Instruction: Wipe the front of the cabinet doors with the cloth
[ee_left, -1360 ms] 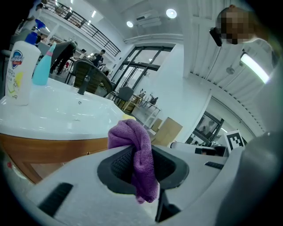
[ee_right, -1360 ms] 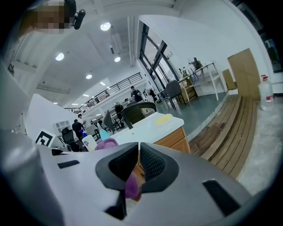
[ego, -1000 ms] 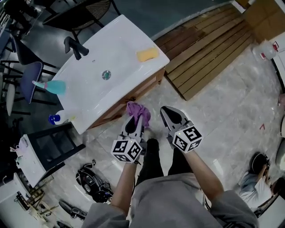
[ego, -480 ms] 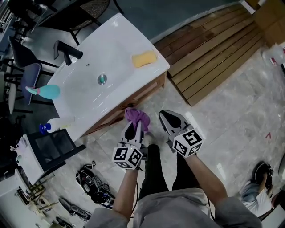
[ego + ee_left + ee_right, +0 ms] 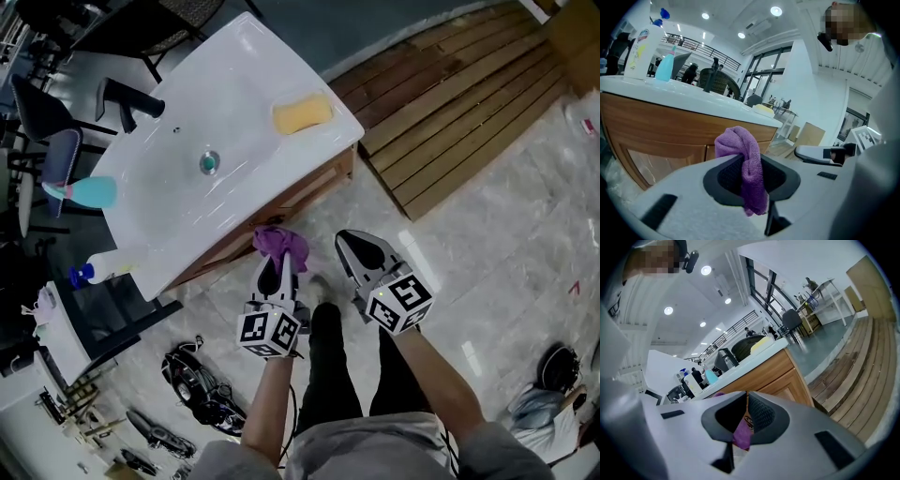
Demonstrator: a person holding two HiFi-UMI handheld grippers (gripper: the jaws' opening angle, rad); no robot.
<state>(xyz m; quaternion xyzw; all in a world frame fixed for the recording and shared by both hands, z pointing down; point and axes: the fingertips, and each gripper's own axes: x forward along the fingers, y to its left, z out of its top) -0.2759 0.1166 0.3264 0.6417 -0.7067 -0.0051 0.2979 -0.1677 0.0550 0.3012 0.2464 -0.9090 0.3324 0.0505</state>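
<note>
From my remote seat I see the left hand-held gripper (image 5: 283, 260) clenched on the purple cloth (image 5: 279, 244). In the left gripper view the two jaws press the cloth in the middle; a rounded bunch stands above them and a short tail hangs below. In the head view the cloth is at 12 o'clock from this hand-held gripper, right at the wooden front of the cabinet doors (image 5: 661, 140) and under the overhanging white edge of the bench (image 5: 281, 66). I cannot tell if the cloth really touches the wood or stops just before it.

The right hand-held gripper (image 5: 361, 246) is at 3 o'clock from the left one, near it but apart from the cloth. Its jaws are closed tip to tip and they clamp nothing; the purple that shows in the slit behind the tips looks like the cloth farther away. It points toward the cabinet corner.

On the bench, a yellow sponge (image 5: 302, 113) lies near the corner at 1 o'clock. The drain (image 5: 209, 162) is in the middle and the black faucet (image 5: 127, 97) is at 10 o'clock from it. A turquoise bottle (image 5: 86, 192) and a white spray bottle (image 5: 98, 267) stand along the edge at 8 o'clock. Wooden decking (image 5: 459, 103) lies on the floor at 2 o'clock from the cabinet.
</note>
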